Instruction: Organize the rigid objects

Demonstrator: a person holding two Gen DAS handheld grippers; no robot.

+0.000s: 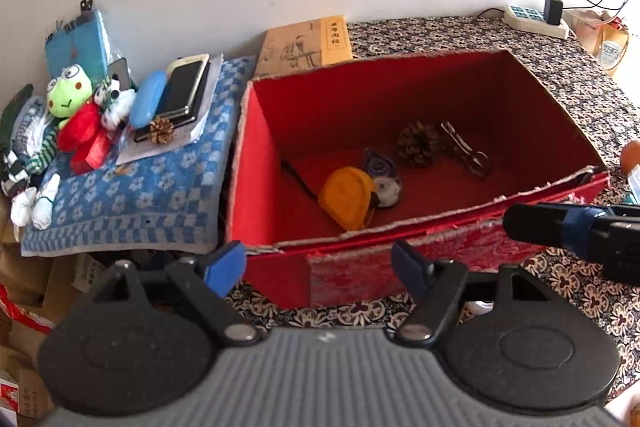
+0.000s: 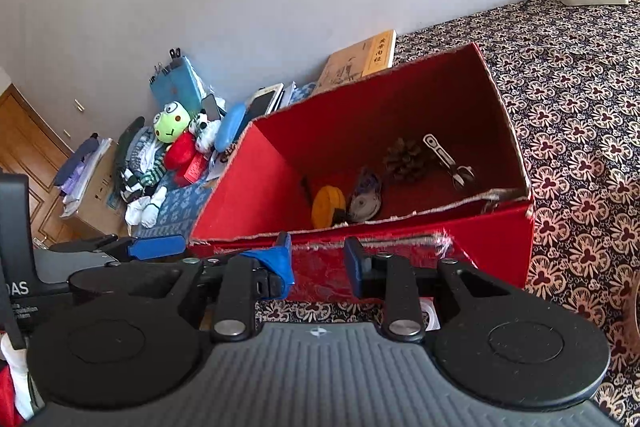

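Observation:
An open red box (image 1: 256, 163) stands on the patterned table. In it lie a yellow tape measure (image 1: 348, 195), a correction tape roller (image 1: 382, 179), a dark pine cone (image 1: 418, 143) and a metal clipper (image 1: 466, 151). My left gripper (image 1: 316, 265) hovers just in front of the box's near wall, open wide and empty. My right gripper (image 2: 318, 261) is beside it at the same wall (image 2: 248, 187), its blue fingers a narrow gap apart with nothing between. To the left of the box, a small pine cone (image 1: 161, 130), stacked phones (image 1: 186, 89) and a blue case (image 1: 148, 99) rest on a blue towel.
A frog plush (image 1: 68, 93) and other soft toys lie on the towel (image 1: 132, 203). A tan book (image 1: 304, 45) leans behind the box. A power strip (image 1: 536, 19) with a charger sits at the far right edge. Cardboard boxes (image 2: 96, 187) stand left of the table.

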